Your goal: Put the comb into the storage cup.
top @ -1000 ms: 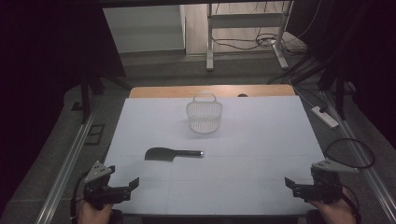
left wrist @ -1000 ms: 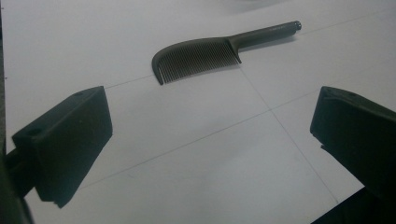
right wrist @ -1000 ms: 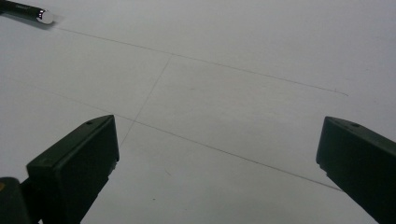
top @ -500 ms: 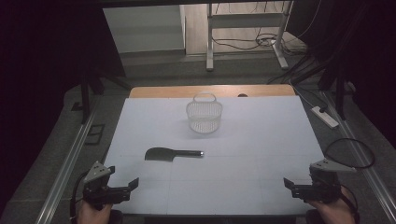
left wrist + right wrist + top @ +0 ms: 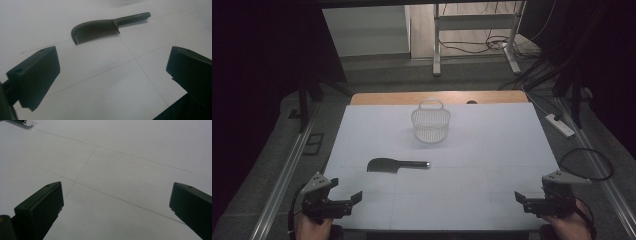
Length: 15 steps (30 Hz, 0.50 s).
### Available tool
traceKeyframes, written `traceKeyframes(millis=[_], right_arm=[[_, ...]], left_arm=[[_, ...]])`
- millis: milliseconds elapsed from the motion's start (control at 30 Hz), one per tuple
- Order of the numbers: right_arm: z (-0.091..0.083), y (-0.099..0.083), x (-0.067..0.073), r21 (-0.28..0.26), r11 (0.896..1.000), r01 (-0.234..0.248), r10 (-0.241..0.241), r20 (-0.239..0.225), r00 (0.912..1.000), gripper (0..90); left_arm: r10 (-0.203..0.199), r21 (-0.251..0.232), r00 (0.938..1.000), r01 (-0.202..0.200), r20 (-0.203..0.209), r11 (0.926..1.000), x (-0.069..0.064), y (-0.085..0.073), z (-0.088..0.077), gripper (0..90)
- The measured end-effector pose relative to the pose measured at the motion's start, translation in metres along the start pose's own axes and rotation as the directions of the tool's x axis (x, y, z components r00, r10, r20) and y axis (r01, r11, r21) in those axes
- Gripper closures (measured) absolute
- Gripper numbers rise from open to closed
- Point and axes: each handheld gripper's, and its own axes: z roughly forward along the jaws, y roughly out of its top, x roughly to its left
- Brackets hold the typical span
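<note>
A: Delta vs the earlier frames — basically nothing. Both grippers sit where they were at the near edge; comb and basket haven't shifted. So no approach has started yet.

B: High view?

A: Left gripper [image 5: 346,201] at the near-left corner of the white table [image 5: 492,150], right gripper [image 5: 528,199] at the near-right. Dark comb [image 5: 396,164] lies flat left of centre, handle pointing right, well apart from both. Wire basket [image 5: 430,124] stands upright further back, near the far edge, with a clear gap between it and the comb.

B: Left gripper view?

A: Jaws spread wide, nothing between them. Comb [image 5: 100,28] lies ahead and slightly left of the gap, teeth facing the camera, handle running off to the upper right. It's aimed roughly right already.

B: Right gripper view?

A: Jaws wide too, empty — bare table [image 5: 130,170] with thin seam lines ahead.

B: Read?

A: Start state, I'd say. The left is nearer the comb, so probably it goes first. The comb is thin and flat on the surface — pinching the handle looks safer than the teeth.
</note>
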Motion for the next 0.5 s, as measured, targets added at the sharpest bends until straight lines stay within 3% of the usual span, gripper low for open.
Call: traceKeyframes(millis=[300,500], right_arm=[[0.000,0.000,-0.001,-0.001,1.000,-0.004,0.004,-0.005,1.0000,0.0],[0.000,0.000,-0.001,-0.001,1.000,-0.003,0.003,-0.006,1.0000,0.0]], left_arm=[[0.036,0.030,0.9993,-0.036,0.010,0.9989,-0.005,0.007,0.007,0.0],[0.044,0.045,0.9978,-0.047,0.049,0.9979,-0.003,0.011,0.012,0.0]])
